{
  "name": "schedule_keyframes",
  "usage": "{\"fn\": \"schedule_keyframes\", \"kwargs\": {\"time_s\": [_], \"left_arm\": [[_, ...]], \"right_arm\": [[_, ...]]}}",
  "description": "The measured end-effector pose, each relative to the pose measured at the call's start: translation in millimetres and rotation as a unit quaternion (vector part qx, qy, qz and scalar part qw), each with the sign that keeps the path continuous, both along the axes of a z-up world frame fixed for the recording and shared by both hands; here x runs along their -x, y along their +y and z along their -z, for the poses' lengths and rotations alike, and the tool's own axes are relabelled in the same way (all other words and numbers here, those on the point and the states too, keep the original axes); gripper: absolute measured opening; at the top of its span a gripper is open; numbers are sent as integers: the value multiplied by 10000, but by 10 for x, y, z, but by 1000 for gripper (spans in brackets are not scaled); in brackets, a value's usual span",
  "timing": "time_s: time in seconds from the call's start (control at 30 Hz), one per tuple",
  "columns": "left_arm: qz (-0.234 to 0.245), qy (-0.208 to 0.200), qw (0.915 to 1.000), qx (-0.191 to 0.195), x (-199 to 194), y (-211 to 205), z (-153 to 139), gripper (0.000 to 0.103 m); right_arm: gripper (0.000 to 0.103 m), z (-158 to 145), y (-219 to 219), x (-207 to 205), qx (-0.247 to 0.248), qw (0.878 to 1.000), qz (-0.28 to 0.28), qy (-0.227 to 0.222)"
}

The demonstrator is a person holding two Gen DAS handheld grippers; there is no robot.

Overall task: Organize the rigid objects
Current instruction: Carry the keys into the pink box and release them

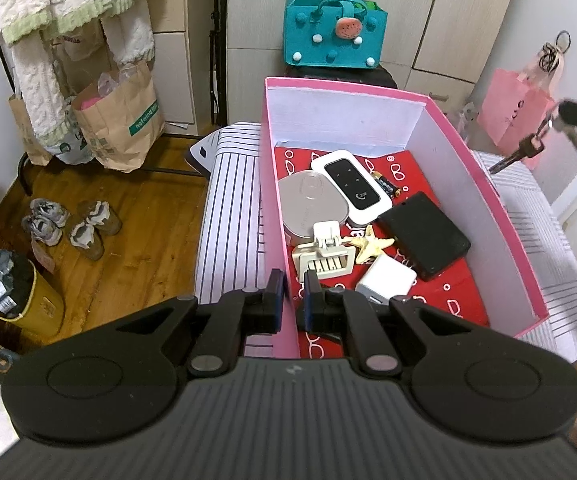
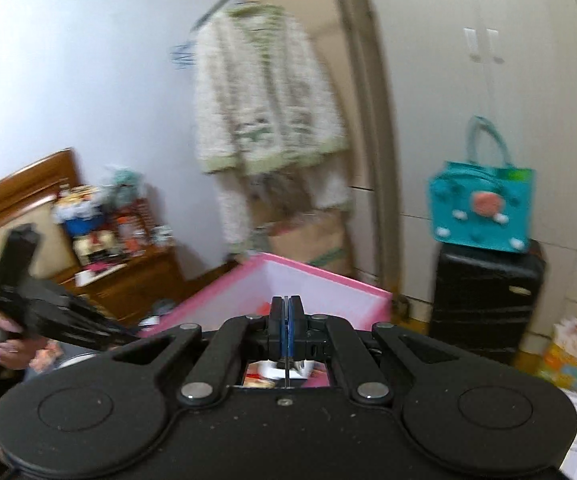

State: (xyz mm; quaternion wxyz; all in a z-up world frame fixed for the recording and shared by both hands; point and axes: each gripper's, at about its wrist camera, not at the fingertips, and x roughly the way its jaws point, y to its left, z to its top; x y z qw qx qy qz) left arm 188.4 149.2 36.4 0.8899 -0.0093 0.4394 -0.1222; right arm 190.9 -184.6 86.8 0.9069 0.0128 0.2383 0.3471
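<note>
Above the pink box, your right hand-held gripper pinches the keys (apparently by the ring); your left hand-held gripper clamps the box's near wall.

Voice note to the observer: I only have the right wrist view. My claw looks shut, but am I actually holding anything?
Observer: Yes. The right claw pinches a bunch of keys, which dangles below it.
Operator: Are they over the box?
Observer: Apparently not. In the left wrist view they hang to the right of the pink box, beyond its right wall.
Operator: Where would they land inside?
Observer: The red lining is bare near the front right, beside the white charger.
Operator: Is the box steady?
Observer: The left claw grips its left wall.
</note>
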Motion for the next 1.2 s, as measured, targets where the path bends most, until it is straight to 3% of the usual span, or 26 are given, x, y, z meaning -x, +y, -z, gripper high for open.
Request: {"fn": "schedule_keyframes", "kwargs": {"time_s": [0.17, 0.37, 0.6, 0.7, 0.77, 0.93, 1.07, 1.2], "left_arm": [[60, 1, 9999, -151, 2, -55, -17, 8], [23, -13, 9999, -99, 10, -61, -29, 8], [-1, -25, 10000, -87, 13, -66, -38, 9], [14, -40, 10000, -77, 12, -61, -39, 9], [-5, -53, 10000, -25, 20, -45, -41, 9], [-83, -21, 9999, 72, 28, -15, -53, 9], [-101, -8, 9999, 69, 29, -10, -58, 9], [-79, 16, 10000, 54, 25, 10, -51, 9]], "right_arm": [[3, 95, 353, -22, -13, 9970, -684, 359], [3, 447, 734, -61, 193, 9878, -1212, 962], [4, 741, 768, 23, 652, 9765, -1579, 1311], [14, 708, 606, 21, 605, 9819, -1292, 1247], [30, 543, 389, 24, 334, 9898, -972, 985], [36, 270, -66, 49, 31, 9983, -268, 524], [40, 398, -366, -49, 359, 9965, 543, 526], [46, 647, -713, -225, 684, 9858, 1410, 599]]}}
